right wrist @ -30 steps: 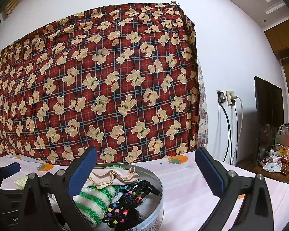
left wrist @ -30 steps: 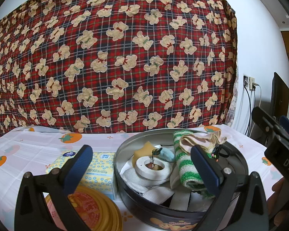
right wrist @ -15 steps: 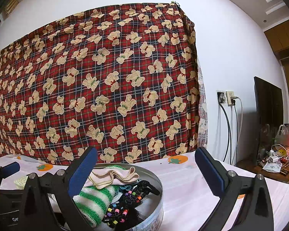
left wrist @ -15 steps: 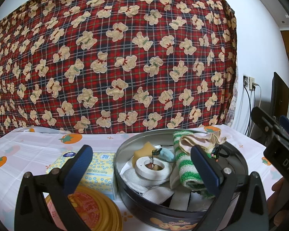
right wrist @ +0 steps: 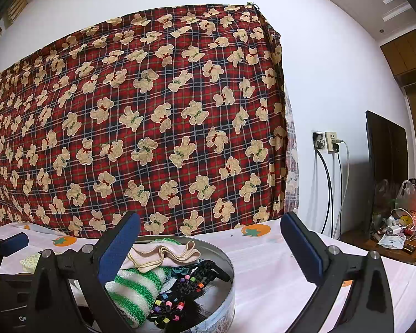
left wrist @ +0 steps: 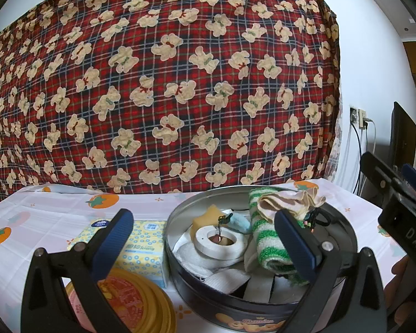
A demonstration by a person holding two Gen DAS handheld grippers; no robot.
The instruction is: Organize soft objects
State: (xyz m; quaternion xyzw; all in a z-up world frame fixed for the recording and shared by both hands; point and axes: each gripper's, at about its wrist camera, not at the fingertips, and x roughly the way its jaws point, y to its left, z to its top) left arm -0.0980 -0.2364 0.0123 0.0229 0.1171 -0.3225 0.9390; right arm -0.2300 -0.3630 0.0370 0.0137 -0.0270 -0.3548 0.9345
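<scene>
Here, round dark metal tin (left wrist: 180, 274) on bench (left wrist: 52, 219) holds green-and-white striped towel (left wrist: 266, 238), beige folded cloth (left wrist: 285, 202), white tape roll (left wrist: 222, 244) (black beaded hair ties (right wrist: 185, 285) at rim). Left gripper (left wrist: 202, 241) and right gripper (right wrist: 210, 247): jaws released, empty, above tin. Yellow tissue pack (left wrist: 144, 247) beside tin.

Behind your table (left wrist: 55, 216) with its persimmon-print cloth: red plaid teddy-bear blanket (right wrist: 141, 116) hung on the wall. To your right, wall outlet (right wrist: 326, 141) with cables plugged in, dark monitor (right wrist: 385, 172), cluttered side shelf (right wrist: 391, 241) with plastic bags.
</scene>
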